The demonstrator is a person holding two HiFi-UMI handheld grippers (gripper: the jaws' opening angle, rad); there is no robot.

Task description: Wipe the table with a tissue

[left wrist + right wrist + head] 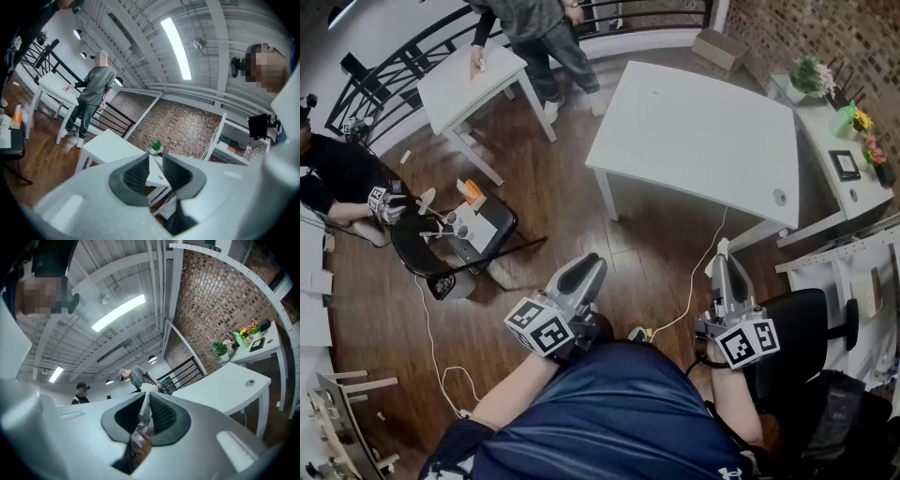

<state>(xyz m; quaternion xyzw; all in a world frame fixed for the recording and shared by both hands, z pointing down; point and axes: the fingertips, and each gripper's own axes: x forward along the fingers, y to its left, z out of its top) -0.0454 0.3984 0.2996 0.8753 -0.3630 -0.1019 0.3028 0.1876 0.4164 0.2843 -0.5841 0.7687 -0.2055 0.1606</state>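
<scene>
**Tissue gripped, tabletop not yet in reach**

My right claw point(721, 258) is clenched on the tissue point(144, 408). A white fold sits pinched between the pads and pokes out a little past the tips. My left claw point(156, 157) is released, its jaws slightly apart with nothing between them. Through that gap I see only the white tabletop point(694, 131) beyond. Both claws hang close to my body, well apart from the tabletop, with wooden floor point(572, 216) between us, so I judge the wiping has not begun.

To do this well, I think I should step up to the near edge, minding the white cable point(689, 281) lying on the floor. Then I would lower the right claw tilted, so the free part of the tissue meets the surface rather than the hard tips. The fold beyond the tips looks small, so light pressure and long, overlapping strokes seem wise. Pressing hard could tear the tissue or drag it out of the grip. I would also steer around the round cable hole point(780, 197) near the tabletop's right edge, where the tissue might snag. The left claw has no part in this and is best kept off the surface.
</scene>
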